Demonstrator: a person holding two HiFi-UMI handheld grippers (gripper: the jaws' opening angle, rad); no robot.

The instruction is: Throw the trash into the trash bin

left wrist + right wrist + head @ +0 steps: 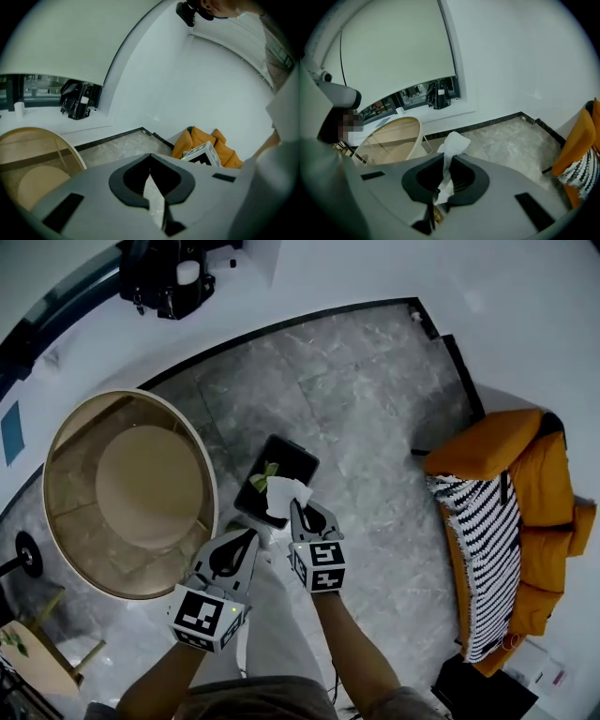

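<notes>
A black rectangular trash bin (289,460) stands on the grey stone floor, with a green scrap (265,475) inside it. My right gripper (298,512) hovers at the bin's near edge and is shut on a crumpled white tissue (286,495), which sticks out past the jaw tips in the right gripper view (454,143). Just to its left, my left gripper (252,536) is shut on a thin pale strip of paper (153,197) that runs between its closed jaws. Both grippers point down toward the bin.
A round wood-and-glass table (131,493) stands close to the left of the bin. An orange seat with a striped black-and-white throw (492,540) is at the right. A black bag (169,277) sits on the white ledge by the wall.
</notes>
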